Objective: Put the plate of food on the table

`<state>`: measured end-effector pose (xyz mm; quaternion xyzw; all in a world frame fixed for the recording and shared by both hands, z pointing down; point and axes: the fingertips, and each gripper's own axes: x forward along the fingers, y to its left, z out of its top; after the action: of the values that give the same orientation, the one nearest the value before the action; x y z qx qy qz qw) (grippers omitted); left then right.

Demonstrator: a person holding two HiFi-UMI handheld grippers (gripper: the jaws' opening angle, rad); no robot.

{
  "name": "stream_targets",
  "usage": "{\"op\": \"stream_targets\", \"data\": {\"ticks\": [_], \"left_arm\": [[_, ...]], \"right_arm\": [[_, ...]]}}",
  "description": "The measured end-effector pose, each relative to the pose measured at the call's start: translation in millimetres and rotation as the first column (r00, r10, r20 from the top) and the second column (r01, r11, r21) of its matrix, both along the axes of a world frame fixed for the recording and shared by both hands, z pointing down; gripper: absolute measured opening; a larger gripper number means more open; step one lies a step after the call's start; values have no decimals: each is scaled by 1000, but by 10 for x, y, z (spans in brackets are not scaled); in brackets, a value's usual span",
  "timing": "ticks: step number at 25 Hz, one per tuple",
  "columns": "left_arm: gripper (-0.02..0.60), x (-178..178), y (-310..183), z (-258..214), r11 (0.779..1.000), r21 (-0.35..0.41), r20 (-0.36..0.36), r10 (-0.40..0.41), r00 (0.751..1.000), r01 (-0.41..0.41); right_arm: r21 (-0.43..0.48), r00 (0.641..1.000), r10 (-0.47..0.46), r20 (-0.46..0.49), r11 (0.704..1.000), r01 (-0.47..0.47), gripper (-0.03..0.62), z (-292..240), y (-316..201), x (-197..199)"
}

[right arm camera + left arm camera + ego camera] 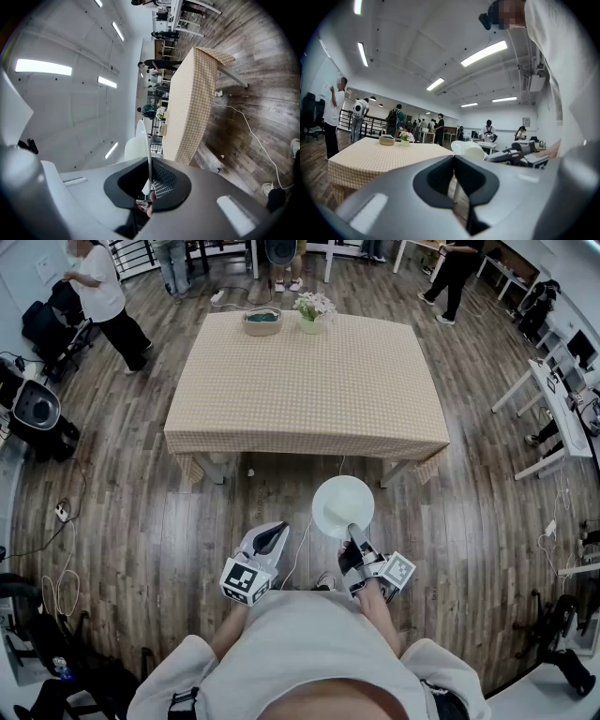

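A white round plate [342, 506] hangs over the wooden floor, just short of the table's near edge. My right gripper [355, 534] is shut on its near rim. No food shows on its top. In the right gripper view the plate [146, 140] stands edge-on, pinched between the jaws of that gripper [149, 186]. The left gripper [275, 534] is beside it to the left, shut and empty. From the left gripper view, its jaws [453, 158] meet, with the plate [469, 150] ahead to the right. The table [309, 381] wears a beige checked cloth.
A woven bowl [262, 321] and a small flower pot [312, 309] stand at the table's far edge. Cables [298, 554] trail on the floor near my feet. Dark equipment [36, 409] sits at left, white desks [553, 395] at right, and people stand behind the table.
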<state>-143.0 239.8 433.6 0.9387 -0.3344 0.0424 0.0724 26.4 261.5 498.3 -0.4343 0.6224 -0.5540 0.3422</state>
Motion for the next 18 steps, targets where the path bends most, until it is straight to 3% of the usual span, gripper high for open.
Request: {"op": "stream_targets", "data": {"ticks": [18], "left_arm": [[11, 86, 158, 17, 1000, -10, 3, 8, 1000, -8]], "right_arm": [[-24, 999, 20, 33, 1000, -19, 8, 65, 187, 54]]}}
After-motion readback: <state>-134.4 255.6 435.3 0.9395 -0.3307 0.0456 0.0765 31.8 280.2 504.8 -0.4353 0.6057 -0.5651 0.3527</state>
